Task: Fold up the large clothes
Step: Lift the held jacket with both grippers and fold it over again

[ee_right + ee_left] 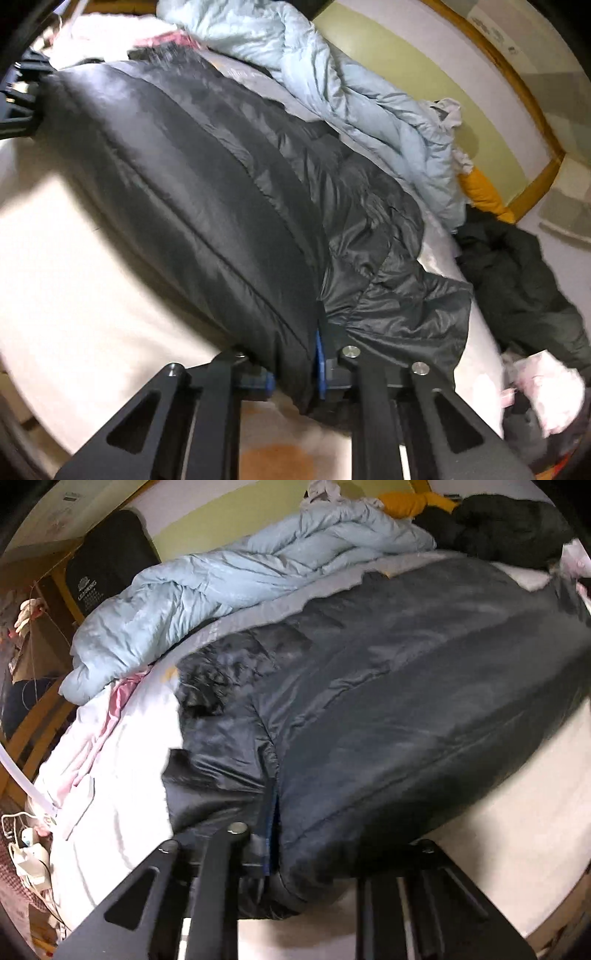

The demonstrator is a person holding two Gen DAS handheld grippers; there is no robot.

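Note:
A large dark puffer jacket (388,709) lies stretched across the white bed (524,812); it also fills the right wrist view (207,206). My left gripper (291,867) is shut on the jacket's near edge, with fabric bulging between the jaws. My right gripper (295,373) is shut on the jacket's other end, blue pads (320,365) pinching the cloth. The left gripper also shows at the far left edge of the right wrist view (18,99), at the jacket's far end.
A crumpled light-blue duvet (229,579) lies behind the jacket. Another dark garment (517,280) and a yellow one (484,195) are heaped by the wall. Pink-white bedding (92,746) and a power strip with cables (29,849) sit at the left.

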